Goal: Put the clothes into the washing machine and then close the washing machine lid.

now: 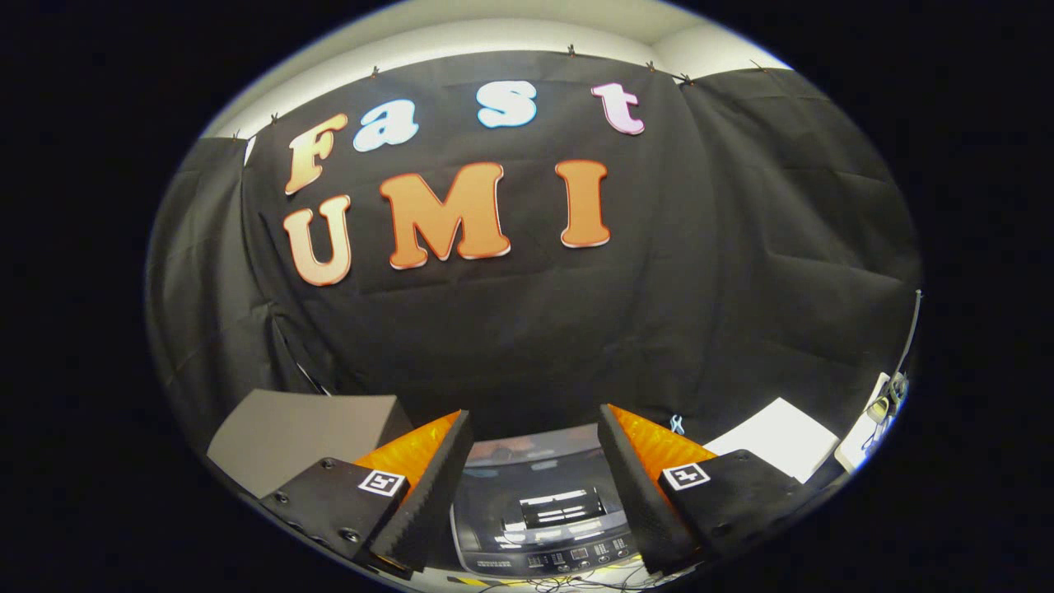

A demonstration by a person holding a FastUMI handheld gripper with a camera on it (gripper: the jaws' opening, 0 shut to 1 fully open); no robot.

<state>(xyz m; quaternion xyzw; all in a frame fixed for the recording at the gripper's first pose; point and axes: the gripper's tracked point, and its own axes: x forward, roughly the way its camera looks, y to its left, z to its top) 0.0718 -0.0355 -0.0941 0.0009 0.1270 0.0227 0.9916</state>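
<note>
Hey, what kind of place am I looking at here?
Probably a recording booth set up for a laundry chore: black cloth wall behind, a top-loading washing machine with its dark lid down beyond the open gripper, and a white sheet beside it.

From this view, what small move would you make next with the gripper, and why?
Probably tilt the gripper down toward the washing machine. The fingers stand open with nothing between them, and they aim mostly at the booth wall. The machine sits low between and just beyond them, its glossy lid apparently shut. No clothes are visible from here, so looking lower should help find them.
</note>
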